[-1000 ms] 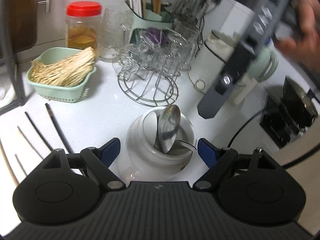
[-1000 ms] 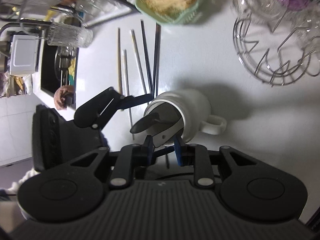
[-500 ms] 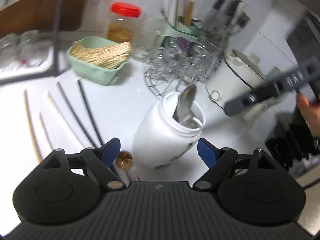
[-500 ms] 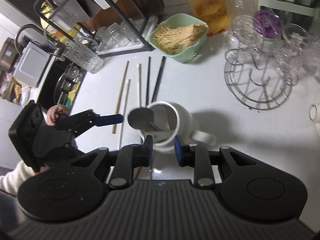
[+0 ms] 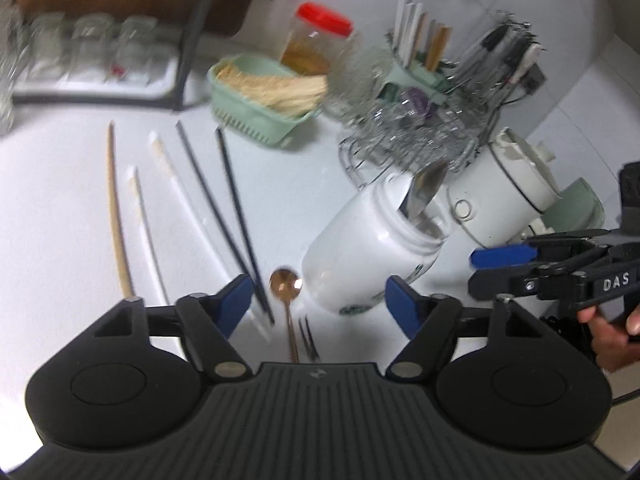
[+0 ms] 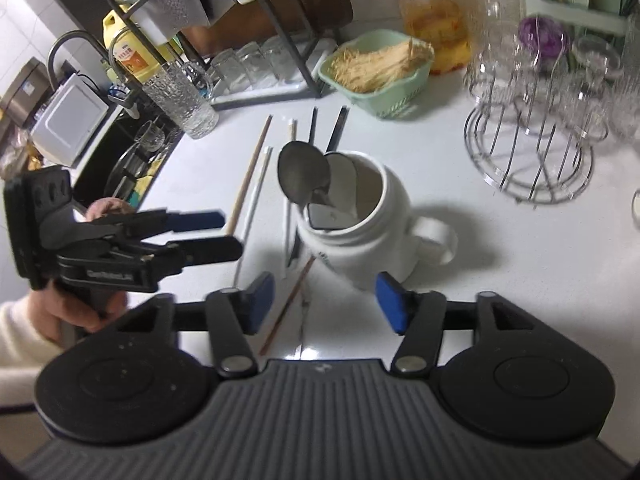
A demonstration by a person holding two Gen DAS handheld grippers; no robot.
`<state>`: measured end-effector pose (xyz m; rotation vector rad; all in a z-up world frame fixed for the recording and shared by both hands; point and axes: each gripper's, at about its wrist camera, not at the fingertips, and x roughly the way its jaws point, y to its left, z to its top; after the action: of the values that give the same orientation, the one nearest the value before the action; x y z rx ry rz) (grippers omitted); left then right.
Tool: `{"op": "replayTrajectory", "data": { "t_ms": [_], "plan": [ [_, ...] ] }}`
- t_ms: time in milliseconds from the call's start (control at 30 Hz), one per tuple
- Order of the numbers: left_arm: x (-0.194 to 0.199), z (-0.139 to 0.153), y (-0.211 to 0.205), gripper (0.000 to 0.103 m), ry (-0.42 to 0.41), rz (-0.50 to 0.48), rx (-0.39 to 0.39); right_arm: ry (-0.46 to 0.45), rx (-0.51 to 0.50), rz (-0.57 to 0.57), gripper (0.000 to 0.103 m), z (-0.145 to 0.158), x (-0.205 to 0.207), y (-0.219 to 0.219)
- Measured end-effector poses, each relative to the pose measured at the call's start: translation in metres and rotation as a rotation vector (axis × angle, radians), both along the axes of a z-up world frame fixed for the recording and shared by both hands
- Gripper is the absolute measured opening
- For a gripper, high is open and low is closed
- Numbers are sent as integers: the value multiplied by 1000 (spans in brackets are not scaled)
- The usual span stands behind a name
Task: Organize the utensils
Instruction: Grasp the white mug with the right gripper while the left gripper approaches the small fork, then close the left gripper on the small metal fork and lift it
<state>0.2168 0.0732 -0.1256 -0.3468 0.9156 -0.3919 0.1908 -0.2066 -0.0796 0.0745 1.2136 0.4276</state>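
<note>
Both our tongs stand with jaws spread wide and nothing between them. Our left gripper [image 5: 318, 302] hangs low over the white counter [image 5: 56, 208], its blue fingertips [image 5: 236, 298] flanking the base of the white mug [image 5: 360, 248], though we cannot tell whether they touch it. Our right gripper [image 6: 325, 300] hangs on the mug's [image 6: 360, 236] other side, its pads clear of the body. From the right wrist view we also see the left gripper [image 6: 196, 236] off to the left, fingers apart and empty; from the left wrist view the right gripper [image 5: 500, 268] shows at the right edge, likewise parted.

We see the mug standing on the counter with its handle [image 6: 438, 240] pointing right in the right wrist view. A steel spoon [image 6: 300, 178] leans out of its mouth, bowl upward, with another flat utensil head [image 6: 330, 216] resting inside the rim.

On the counter beside the mug lie the loose pieces: a copper spoon [image 5: 285, 284] with its bowl just beside the mug's base, a small dark fork [image 5: 307, 336] next to its handle, two black chopsticks [image 5: 224, 208], pale chopsticks [image 5: 160, 216] and a wooden stick [image 5: 116, 216] further left.

Behind them sit a green basket [image 5: 260, 120] of straw-coloured sticks, a red-lidded jar [image 5: 316, 40], a wire glass rack [image 6: 528, 140] and a white kettle [image 5: 508, 192].
</note>
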Motion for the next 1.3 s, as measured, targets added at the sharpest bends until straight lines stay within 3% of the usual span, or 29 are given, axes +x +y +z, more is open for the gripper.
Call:
{"op": "replayTrajectory", "data": {
  "t_ms": [67,267,533,633,867,1300],
  "plan": [
    [-4,-6,-2,65,34,24,14,-67,-32,23,84,-3,-2,1],
    [-12,-15,-6,53,85,61,-24,-249,-107,176,84,-19,-4,10],
    [-9,-35,-13,40,177,127,-61,-358,-128,267,84,-37,0,15],
    [-6,-38,-19,33,179,120,-54,-368,-131,284,85,-43,3,20],
    [5,-46,-32,32,177,118,39,-440,-117,274,89,-52,3,27],
    [23,-61,-58,33,145,63,184,-421,-136,229,88,-47,-7,13]
  ]
}}
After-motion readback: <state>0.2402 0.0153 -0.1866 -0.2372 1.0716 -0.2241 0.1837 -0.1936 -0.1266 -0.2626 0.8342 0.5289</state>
